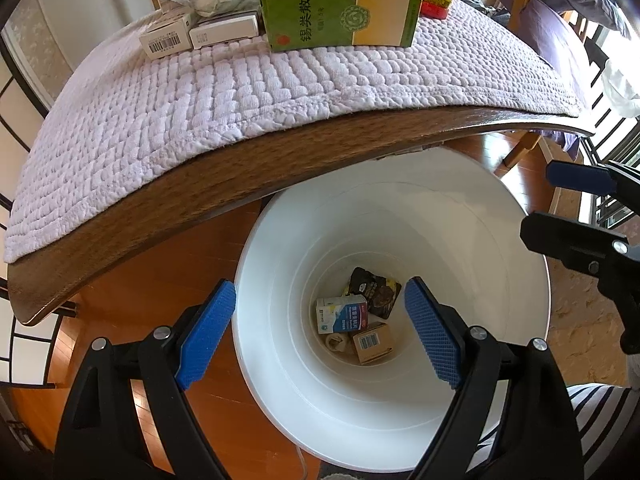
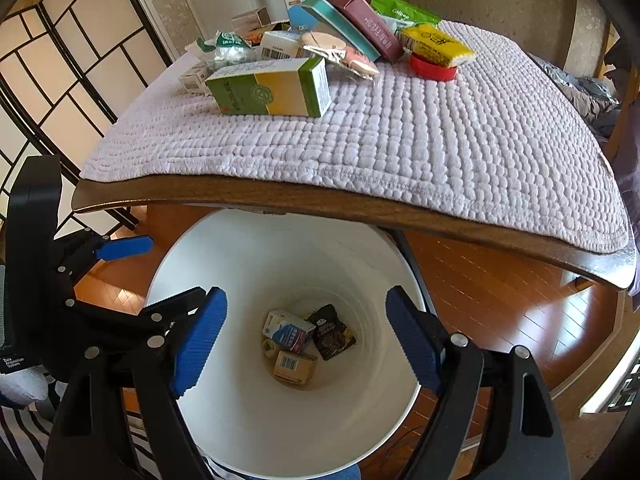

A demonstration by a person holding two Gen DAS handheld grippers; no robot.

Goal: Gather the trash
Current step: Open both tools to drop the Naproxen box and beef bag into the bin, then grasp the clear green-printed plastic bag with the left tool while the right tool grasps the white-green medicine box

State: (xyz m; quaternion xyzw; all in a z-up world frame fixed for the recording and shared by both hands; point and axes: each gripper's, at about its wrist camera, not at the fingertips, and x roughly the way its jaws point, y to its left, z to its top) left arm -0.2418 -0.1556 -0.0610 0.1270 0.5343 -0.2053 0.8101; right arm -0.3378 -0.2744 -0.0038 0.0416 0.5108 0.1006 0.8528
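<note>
- Both my claws hang over the white bin [image 1: 400, 412] on the floor, which sits partly tucked under the table edge [image 1: 168, 208].
- Left gripper [image 1: 320, 330]: jaws spread wide, nothing between them. Right gripper [image 2: 306, 338]: same deal — wide open and empty.
- At the bottom of the bin I can see a blue-and-white carton [image 2: 289, 330], a dark snack pouch [image 2: 332, 332] and a small brown box [image 2: 294, 367], all touching in a little heap.
- So my read is I'm between drops, with a good pile left up on the quilted mat [image 2: 400, 140].
- Nearest piece is the green-and-yellow box [image 2: 272, 88], lying on its side close to the mat's front edge, small white boxes [image 1: 200, 34] just beside it.
- Next move, I reckon — lift one claw above the table edge, line the jaws across that box's narrow sides, then close.
</note>
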